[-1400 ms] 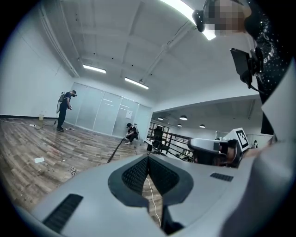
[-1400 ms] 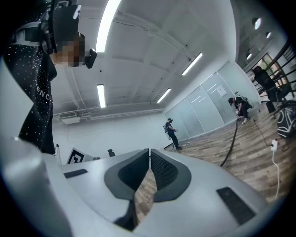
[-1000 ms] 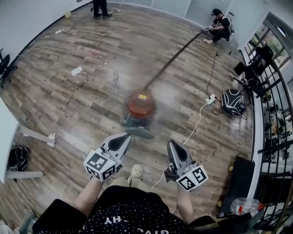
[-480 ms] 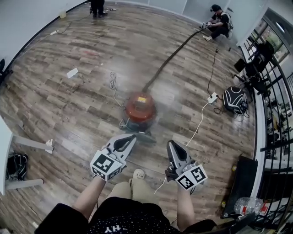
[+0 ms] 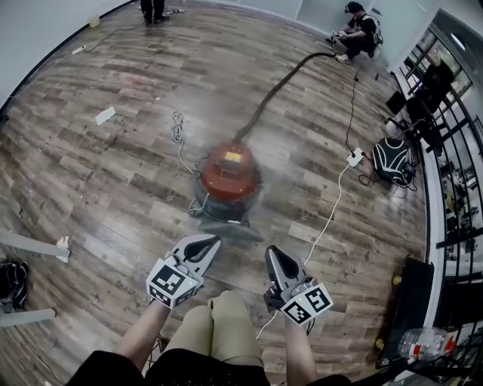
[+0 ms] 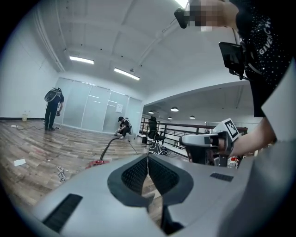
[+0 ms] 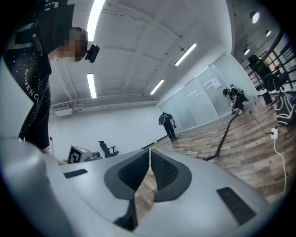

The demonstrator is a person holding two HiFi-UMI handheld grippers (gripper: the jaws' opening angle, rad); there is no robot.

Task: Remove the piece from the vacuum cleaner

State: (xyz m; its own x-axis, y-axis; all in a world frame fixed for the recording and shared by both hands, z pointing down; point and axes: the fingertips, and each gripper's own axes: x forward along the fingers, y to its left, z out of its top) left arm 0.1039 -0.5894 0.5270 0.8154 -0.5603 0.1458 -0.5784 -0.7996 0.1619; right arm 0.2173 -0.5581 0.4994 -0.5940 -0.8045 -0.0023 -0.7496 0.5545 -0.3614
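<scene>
Hovering side by side above the wood floor, the left gripper and the right gripper are both holding their jaws pressed together, pinching nothing. Both are pointing away from the person, whose knee is showing between and just nearer than them.

The vacuum, red on top, is sitting on the floor just beyond the gripper tips, touching neither. A dark hose is running from the vacuum's far side toward the far right, ending by a crouching person.

A loose cord is lying coiled just left of the vacuum. A white cable is trailing from near the right gripper out to a power strip on the right, with a dark backpack lying just beside it. Farther left, a white sheet is lying flat on the floor, and another person is standing at the far left edge. A bottle is lying near right, beside the railing.
</scene>
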